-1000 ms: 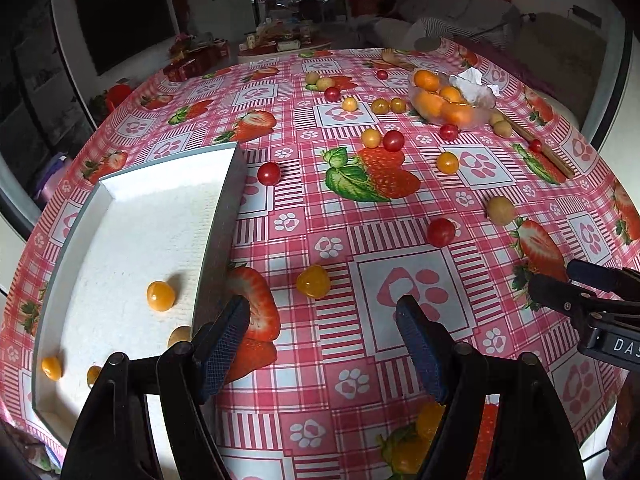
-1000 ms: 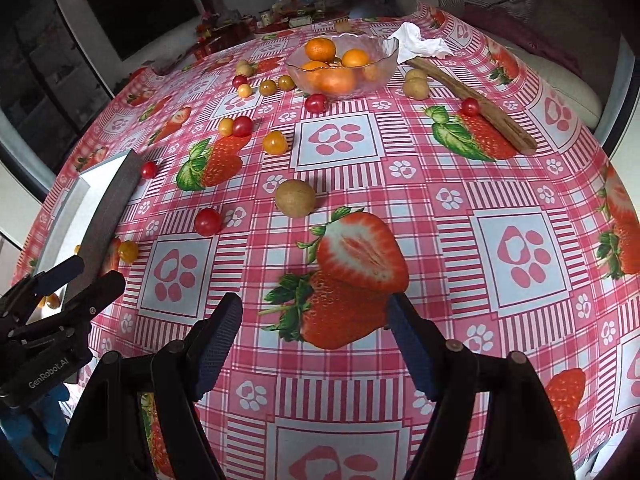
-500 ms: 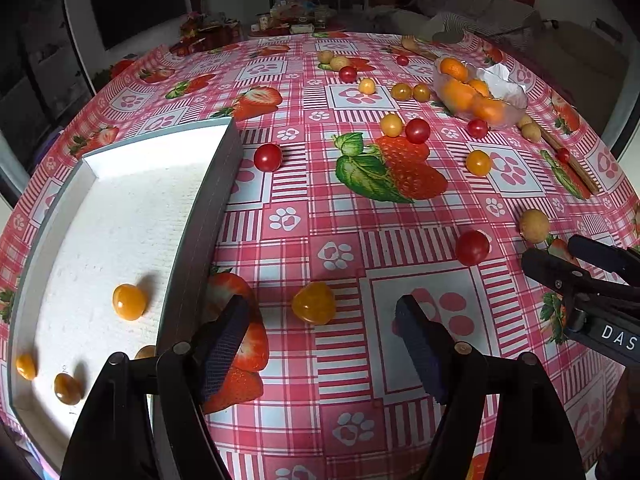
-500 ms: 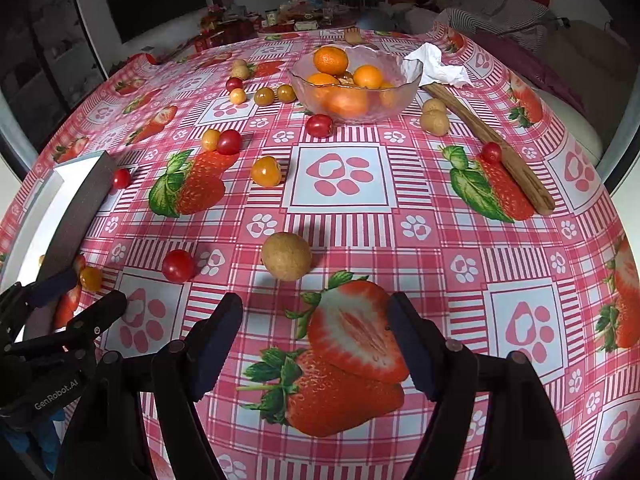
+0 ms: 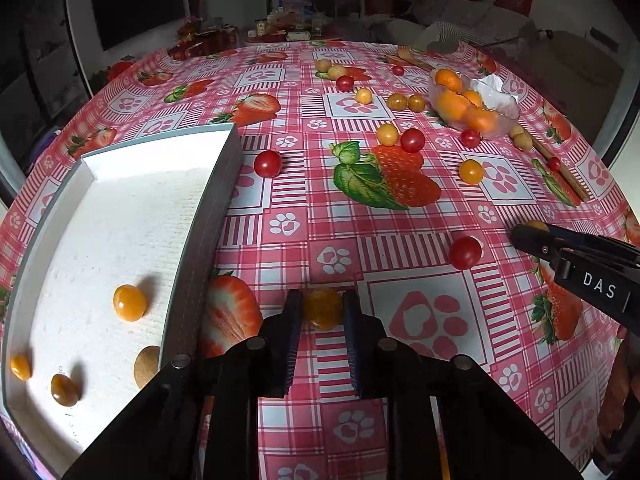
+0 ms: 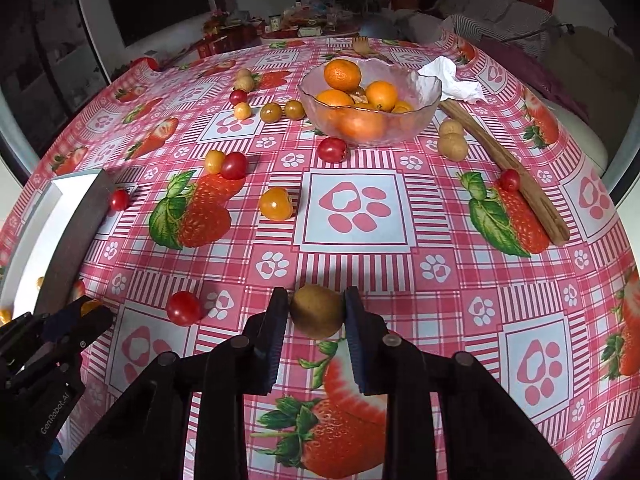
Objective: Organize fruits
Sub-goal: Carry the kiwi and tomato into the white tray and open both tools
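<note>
While both of my tools are down on the tablecloth, this is how things lie.

Left gripper (image 5: 322, 312): my fingers are drawn in close on a yellow-orange tomato (image 5: 322, 307), pads against both its sides, the fruit on the cloth just right of the tray.

Right gripper (image 6: 317, 312): narrowed the same way on a brown round fruit (image 6: 317, 316), touching it left and right.

Tray (image 5: 216, 184): at nine o'clock from my left tool; inside lie an orange tomato (image 5: 129, 302), a smaller one (image 5: 20, 367), a darker one (image 5: 64, 389) and a tan fruit (image 5: 146, 364) against the near wall.

Glass bowl (image 6: 424, 108): at twelve o'clock from my right tool, well apart; it holds several oranges (image 6: 342, 75).

Loose fruit: a red tomato (image 6: 183, 308) at nine o'clock beside my right tool, an orange tomato (image 6: 276, 203) and a red one (image 6: 332, 149) farther toward the bowl.

Outward: a crumpled tissue (image 6: 454, 80) touches the bowl's right rim; a wooden stick (image 6: 508, 172) runs past it at two o'clock.
</note>
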`<move>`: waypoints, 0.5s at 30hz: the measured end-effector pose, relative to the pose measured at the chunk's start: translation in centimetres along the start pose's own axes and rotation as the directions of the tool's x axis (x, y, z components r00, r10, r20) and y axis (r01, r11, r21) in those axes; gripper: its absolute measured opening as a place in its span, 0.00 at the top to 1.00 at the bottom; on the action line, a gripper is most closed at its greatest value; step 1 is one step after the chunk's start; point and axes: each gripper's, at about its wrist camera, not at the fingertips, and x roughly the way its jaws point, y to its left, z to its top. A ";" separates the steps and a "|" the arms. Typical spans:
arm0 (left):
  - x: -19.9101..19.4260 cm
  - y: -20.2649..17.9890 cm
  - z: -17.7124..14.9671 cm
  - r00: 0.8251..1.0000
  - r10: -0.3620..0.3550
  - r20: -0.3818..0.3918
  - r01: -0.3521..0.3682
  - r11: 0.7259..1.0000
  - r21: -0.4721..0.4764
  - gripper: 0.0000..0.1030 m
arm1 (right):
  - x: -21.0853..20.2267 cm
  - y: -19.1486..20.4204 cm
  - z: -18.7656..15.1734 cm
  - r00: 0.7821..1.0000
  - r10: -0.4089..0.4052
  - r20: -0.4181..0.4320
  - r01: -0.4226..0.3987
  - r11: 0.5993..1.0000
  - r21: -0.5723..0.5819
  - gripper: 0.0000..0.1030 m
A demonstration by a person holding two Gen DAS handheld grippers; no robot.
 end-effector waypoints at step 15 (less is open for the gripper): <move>-3.7 0.3 -1.1 0.997 -0.070 0.038 0.070 0.998 0.002 0.79 | -3.3 -1.0 -3.1 0.994 0.107 -0.037 -0.104 0.992 0.071 0.70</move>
